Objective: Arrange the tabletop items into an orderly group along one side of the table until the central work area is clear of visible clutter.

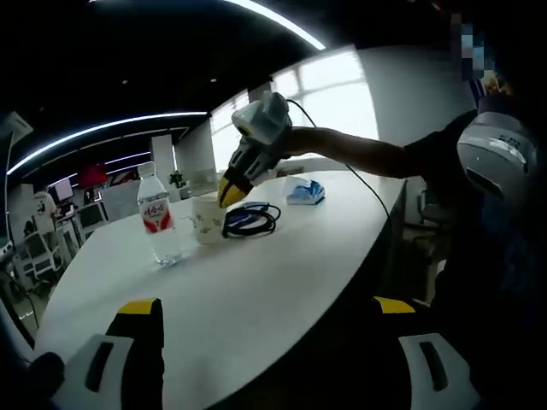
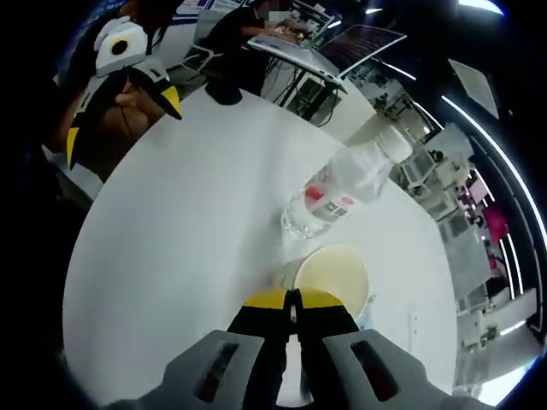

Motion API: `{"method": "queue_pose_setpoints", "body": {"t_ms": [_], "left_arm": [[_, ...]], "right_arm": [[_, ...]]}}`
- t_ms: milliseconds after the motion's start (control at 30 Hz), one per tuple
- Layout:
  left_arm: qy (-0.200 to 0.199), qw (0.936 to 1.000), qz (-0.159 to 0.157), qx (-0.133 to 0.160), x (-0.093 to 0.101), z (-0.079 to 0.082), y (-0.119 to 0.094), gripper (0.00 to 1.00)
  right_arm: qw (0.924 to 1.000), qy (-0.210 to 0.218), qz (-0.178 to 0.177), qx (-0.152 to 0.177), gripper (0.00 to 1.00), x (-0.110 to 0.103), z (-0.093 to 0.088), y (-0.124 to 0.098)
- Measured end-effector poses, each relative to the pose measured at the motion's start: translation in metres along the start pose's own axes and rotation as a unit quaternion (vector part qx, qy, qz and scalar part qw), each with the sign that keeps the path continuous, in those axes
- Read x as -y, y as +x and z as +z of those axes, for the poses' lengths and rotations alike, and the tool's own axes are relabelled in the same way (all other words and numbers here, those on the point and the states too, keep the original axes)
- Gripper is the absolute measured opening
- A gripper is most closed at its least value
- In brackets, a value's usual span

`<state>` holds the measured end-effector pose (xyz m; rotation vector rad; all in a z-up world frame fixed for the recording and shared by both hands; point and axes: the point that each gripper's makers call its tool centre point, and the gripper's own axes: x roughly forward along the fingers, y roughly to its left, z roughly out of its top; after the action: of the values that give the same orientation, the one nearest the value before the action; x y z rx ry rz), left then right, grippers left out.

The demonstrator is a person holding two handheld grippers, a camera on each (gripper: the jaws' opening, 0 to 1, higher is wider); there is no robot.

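Observation:
A white paper cup (image 1: 208,220) stands on the white table (image 1: 282,282), between a clear water bottle (image 1: 158,218) with a red label and a coiled black cable (image 1: 249,219). My right gripper (image 1: 232,193) comes down from the right, its yellow tips at the cup's rim. In the right gripper view the right gripper (image 2: 291,299) is shut, its tips pressed together on the near rim of the cup (image 2: 335,275), and the bottle (image 2: 338,192) rises just beyond. My left gripper (image 1: 269,316) is open over the table's near edge, and the left gripper (image 2: 122,124) holds nothing.
A blue and white packet (image 1: 305,192) lies farther back on the table. A dark round object (image 2: 224,90) sits at the table's far edge. A person works at a laptop (image 2: 282,38) on another desk. Chairs and desks stand around.

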<state>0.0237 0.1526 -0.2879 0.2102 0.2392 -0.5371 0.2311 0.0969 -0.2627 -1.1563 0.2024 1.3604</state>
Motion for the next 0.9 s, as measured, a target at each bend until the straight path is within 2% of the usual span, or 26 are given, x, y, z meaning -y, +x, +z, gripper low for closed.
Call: {"method": "queue_pose_setpoints", "body": {"t_ms": [400,633,900], "left_arm": [[-0.003,1.0,-0.007,-0.005,0.002,-0.008,0.002,1.0],[-0.007,0.9999,-0.01,-0.008,0.003,-0.012,0.006,1.0],[-0.006,0.9999,-0.012,-0.009,0.004,-0.013,0.005,0.99]], "right_arm": [[1.0,0.004,-0.005,0.007,0.01,0.002,0.003,0.003],[0.9996,0.005,-0.018,0.022,0.01,0.006,0.01,0.002],[0.9998,-0.003,-0.015,0.01,0.01,0.004,0.005,0.008]]}}
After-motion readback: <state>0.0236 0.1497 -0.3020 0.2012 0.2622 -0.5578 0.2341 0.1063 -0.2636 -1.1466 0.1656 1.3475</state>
